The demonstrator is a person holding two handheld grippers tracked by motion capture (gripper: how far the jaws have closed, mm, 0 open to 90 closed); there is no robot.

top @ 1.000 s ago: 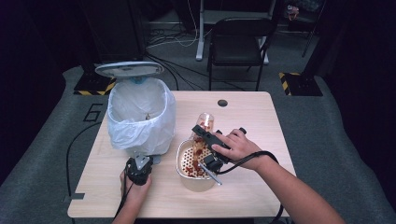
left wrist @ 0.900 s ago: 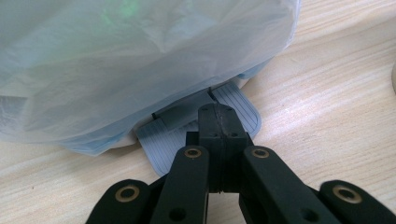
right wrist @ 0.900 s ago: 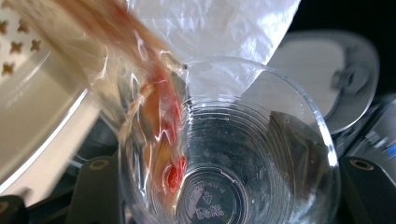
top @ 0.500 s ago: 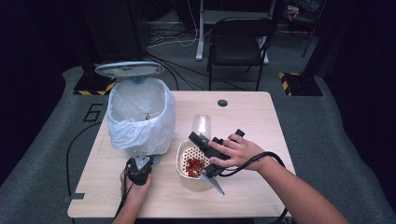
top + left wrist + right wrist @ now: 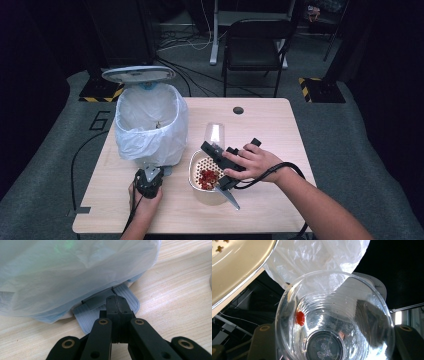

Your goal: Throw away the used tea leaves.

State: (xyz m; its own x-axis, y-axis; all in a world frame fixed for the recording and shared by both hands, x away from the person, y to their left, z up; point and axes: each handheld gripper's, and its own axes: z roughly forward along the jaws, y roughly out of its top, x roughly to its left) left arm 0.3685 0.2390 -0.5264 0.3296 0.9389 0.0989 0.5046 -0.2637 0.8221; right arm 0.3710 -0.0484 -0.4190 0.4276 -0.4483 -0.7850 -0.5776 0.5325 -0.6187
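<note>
We hold the right tongs (image 5: 218, 150) over the strainer (image 5: 206, 172), hand rolled so the clear cup (image 5: 214, 134) they grip lies tipped on its side, mouth toward the bin (image 5: 150, 122). In the right gripper view the cup (image 5: 334, 320) is almost empty; one red bit (image 5: 300, 318) clings to its inner wall. Red bits (image 5: 207, 176) lie heaped in the strainer, which sits on the surface (image 5: 270, 125) just right of the bin. The left tongs (image 5: 116, 305) are closed on nothing, tips pressed on the bin's pedal (image 5: 130, 296); the bin's lid (image 5: 138, 74) stands raised.
</note>
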